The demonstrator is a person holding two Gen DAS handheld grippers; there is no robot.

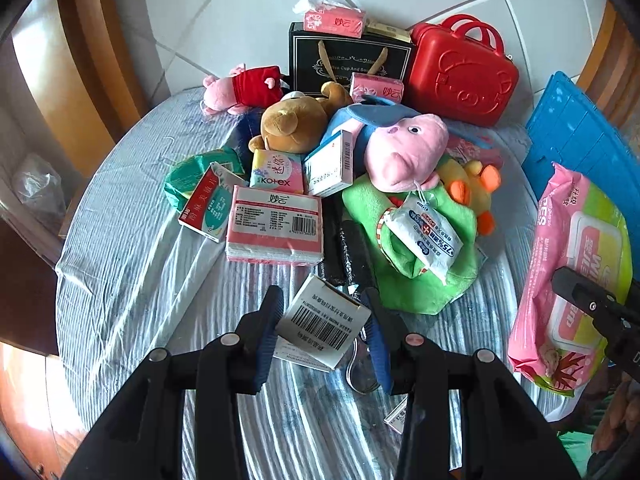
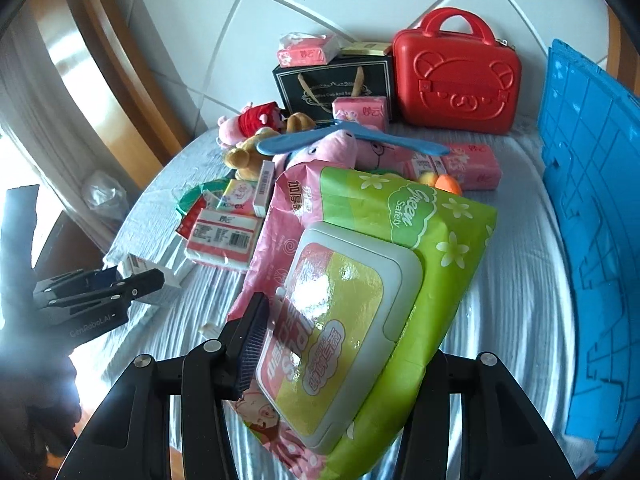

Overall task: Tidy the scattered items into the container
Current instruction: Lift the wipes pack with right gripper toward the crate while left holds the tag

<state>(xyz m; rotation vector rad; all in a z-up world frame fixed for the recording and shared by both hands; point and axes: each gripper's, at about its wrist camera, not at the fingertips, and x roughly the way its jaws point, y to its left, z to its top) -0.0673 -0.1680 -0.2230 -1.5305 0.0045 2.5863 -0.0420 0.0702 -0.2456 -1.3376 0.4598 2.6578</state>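
My left gripper (image 1: 326, 330) is shut on a small white barcoded box (image 1: 323, 322) just above the striped tablecloth. My right gripper (image 2: 340, 348) is shut on a large pink-and-green wet wipes pack (image 2: 360, 292), held tilted above the table; it also shows at the right of the left wrist view (image 1: 568, 276). The blue crate (image 2: 592, 208) stands at the right. The scattered pile holds a pink tissue pack (image 1: 274, 224), a pink pig plush (image 1: 400, 152), a brown bear plush (image 1: 292, 122), a green plush (image 1: 416, 240) and a white wipes sachet (image 1: 424, 236).
At the back stand a red bear-embossed case (image 2: 456, 76), a black gift bag (image 2: 332, 84) with a tissue pack (image 2: 308, 50) on top, and a small pink plush (image 1: 240, 88). The round table's edge (image 1: 72, 240) drops off at left by wooden furniture.
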